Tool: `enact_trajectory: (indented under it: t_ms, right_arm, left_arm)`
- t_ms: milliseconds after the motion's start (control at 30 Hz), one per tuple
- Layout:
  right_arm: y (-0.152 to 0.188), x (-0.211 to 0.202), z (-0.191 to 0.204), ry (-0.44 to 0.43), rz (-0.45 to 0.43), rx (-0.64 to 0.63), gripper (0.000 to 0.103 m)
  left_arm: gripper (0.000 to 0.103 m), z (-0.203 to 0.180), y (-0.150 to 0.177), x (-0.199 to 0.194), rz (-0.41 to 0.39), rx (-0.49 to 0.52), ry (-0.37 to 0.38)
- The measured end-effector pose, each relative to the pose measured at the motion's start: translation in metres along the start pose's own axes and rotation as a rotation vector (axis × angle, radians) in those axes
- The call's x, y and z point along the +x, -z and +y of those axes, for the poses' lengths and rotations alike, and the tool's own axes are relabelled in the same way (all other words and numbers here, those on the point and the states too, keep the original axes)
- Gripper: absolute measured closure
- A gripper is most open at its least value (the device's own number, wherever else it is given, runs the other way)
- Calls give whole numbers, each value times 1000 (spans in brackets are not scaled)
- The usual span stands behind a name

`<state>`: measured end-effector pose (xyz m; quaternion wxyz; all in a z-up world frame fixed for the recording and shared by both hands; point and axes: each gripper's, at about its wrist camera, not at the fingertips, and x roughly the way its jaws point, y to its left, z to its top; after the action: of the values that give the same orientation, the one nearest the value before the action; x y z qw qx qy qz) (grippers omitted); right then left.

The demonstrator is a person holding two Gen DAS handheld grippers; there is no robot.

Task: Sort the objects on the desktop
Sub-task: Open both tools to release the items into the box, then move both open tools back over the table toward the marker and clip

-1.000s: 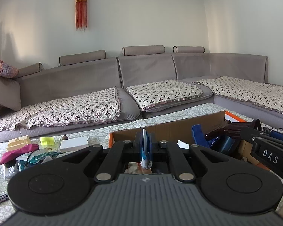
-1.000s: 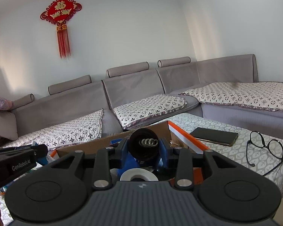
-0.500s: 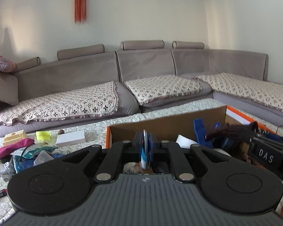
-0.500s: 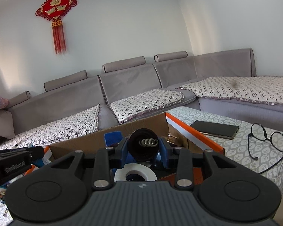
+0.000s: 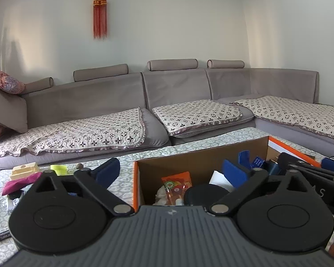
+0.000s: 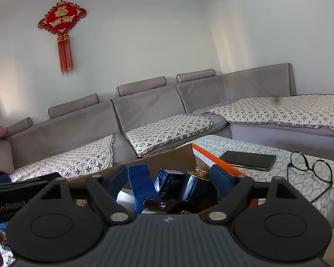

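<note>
An orange-edged cardboard box stands on the patterned table and holds several things: an orange packet, a black round lid, a white piece. My left gripper is open and empty over the box's left part. In the right wrist view the box holds a dark blue carton, a dark bottle and a dark brush-like object. My right gripper is open and empty above them.
Loose items lie on the table at left: a maroon cloth, a cream box, a yellow-green piece. A black phone and glasses lie right of the box. A grey sofa runs behind.
Both grippers have opened. The left let go of a thin blue-white item and the right let go of the dark round-ended object, which now lies in the box.
</note>
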<state>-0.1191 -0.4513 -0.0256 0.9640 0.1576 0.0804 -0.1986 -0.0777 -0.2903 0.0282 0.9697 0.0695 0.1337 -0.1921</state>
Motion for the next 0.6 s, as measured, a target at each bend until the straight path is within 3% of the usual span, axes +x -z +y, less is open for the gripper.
enact_trajectory:
  t_ms: [67, 167, 600]
  right_arm:
    - [-1, 0, -1, 16, 4, 14, 8]
    - [-3, -2, 0, 25, 9, 23, 5]
    - [-5, -24, 19, 1, 0, -5, 0]
  left_arm:
    - [0, 2, -1, 1, 25, -16, -9]
    - [0, 5, -4, 2, 60, -24, -14]
    - [0, 21, -4, -8, 129, -66, -57]
